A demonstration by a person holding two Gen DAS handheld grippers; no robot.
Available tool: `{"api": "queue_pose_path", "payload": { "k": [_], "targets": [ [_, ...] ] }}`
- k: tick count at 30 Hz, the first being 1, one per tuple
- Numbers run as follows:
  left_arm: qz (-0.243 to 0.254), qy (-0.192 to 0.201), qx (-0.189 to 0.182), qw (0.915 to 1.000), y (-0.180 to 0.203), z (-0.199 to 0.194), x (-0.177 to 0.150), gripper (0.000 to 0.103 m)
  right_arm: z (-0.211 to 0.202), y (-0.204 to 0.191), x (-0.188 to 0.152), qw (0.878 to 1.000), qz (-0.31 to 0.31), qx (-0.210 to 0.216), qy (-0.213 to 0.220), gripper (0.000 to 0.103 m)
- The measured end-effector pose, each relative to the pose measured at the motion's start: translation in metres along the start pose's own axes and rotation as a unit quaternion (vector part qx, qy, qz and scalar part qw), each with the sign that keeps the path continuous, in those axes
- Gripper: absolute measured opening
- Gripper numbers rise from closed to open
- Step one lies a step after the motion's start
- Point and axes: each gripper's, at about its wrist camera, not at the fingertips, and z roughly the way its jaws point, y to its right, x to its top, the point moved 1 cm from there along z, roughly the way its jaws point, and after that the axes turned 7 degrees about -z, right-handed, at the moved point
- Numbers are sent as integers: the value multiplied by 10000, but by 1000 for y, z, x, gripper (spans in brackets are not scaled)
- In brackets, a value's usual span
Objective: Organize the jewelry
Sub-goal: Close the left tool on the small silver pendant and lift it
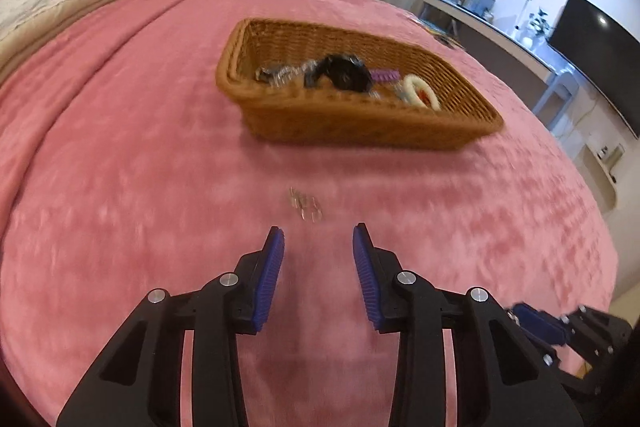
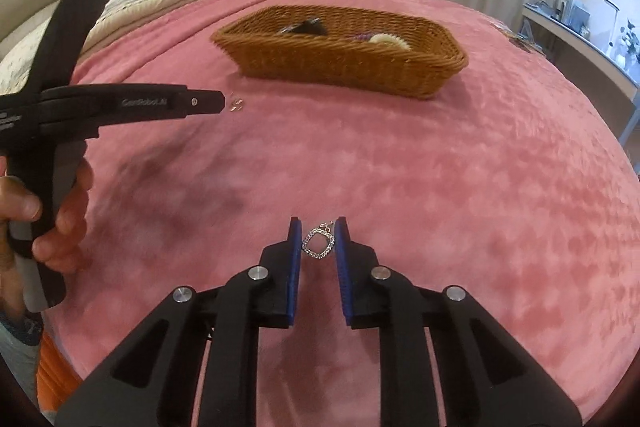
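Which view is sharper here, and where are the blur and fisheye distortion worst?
Right wrist view is sharper: the earring between the right tongs reads crisply. Left wrist view is motion-smeared, so the wicker basket contents and the small earring ahead of the left tongs look soft. Both views bow the pink blanket at the edges.

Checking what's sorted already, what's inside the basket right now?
In the basket: a black piece, a purple comb-like piece, a white ring and something clear, too blurred to name. Anything beneath them is hidden.
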Motion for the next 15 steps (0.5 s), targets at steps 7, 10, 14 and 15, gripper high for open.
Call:
{"api": "queue_pose_path", "payload": {
  "k": [7,10,14,15],
  "targets": [
    [-241,-197,174,9994,-3,39,13,34,10,20,18,9998,188,92,60,14],
    [-51,-167,252,9995,3,41,11,12,19,23,19,9996,220,144,38,14],
    [76,40,169,9998,7,33,6,0,25,27,17,9992,332,214,16,14],
    [146,115,166,9997,9,30,4,0,24,29,16,9990,363,255,39,14]
  ]
}}
